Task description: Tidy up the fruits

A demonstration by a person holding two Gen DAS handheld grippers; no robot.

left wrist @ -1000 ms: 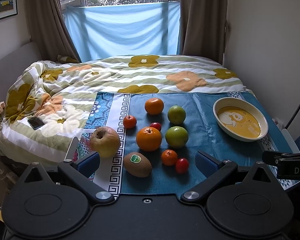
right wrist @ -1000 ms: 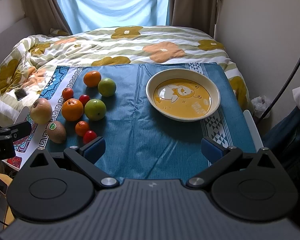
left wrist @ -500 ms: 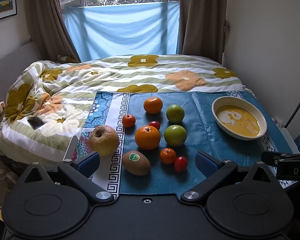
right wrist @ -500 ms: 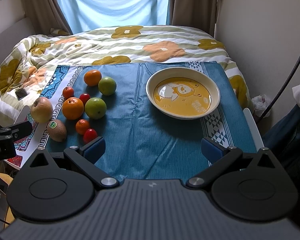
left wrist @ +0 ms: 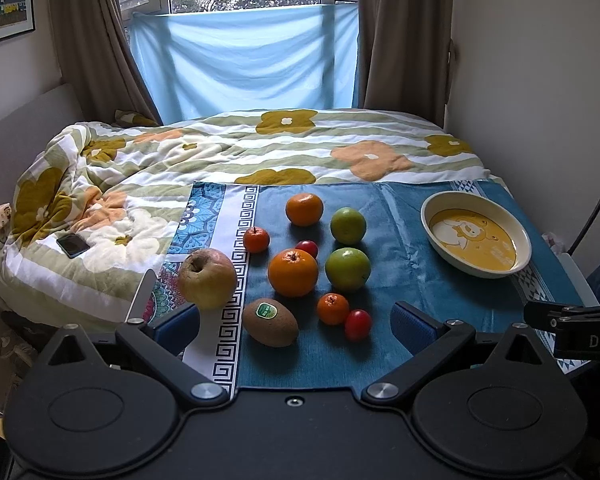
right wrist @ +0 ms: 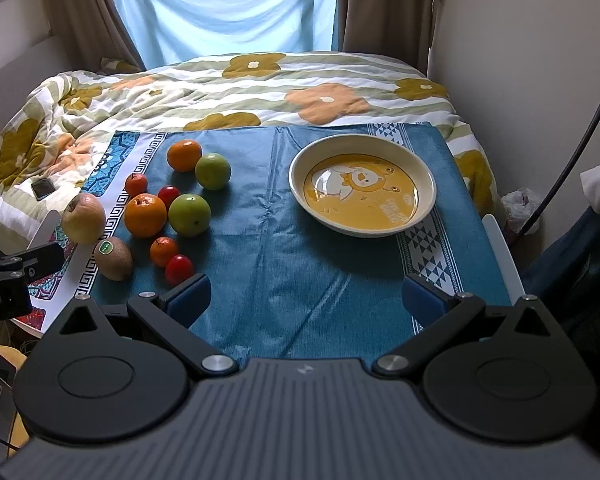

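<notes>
I hold the left gripper [left wrist: 296, 322] and the right gripper [right wrist: 306, 300] at the near edge of the surface [right wrist: 300, 280], both with jaws spread wide and nothing between them.

Handling notes, largest to smallest:

1. Bowl [right wrist: 362, 188], far right, empty. I judge it rigid, breakable and smooth; leave it in place as the likely receptacle.
2. Apple [left wrist: 207, 278], near left on the patterned border. Probably the heaviest fruit, firm; grip across its widest girth.
3. Large orange [left wrist: 293, 272], centre of the cluster. Firm rind, slight give; grip at the equator.
4. Two green fruits [left wrist: 347, 269], right of the oranges. Smooth skin may slip; close squarely.
5. Kiwi [left wrist: 270, 322], nearest the left gripper. Soft, fuzzy; grip across the short axis, lightly.
6. Small tangerine [left wrist: 332, 309], just right of the kiwi. Light, yielding.
7. Cherry tomato [left wrist: 357, 324], touching the tangerine. Thin-skinned, rolls easily; use minimal pressure.
</notes>
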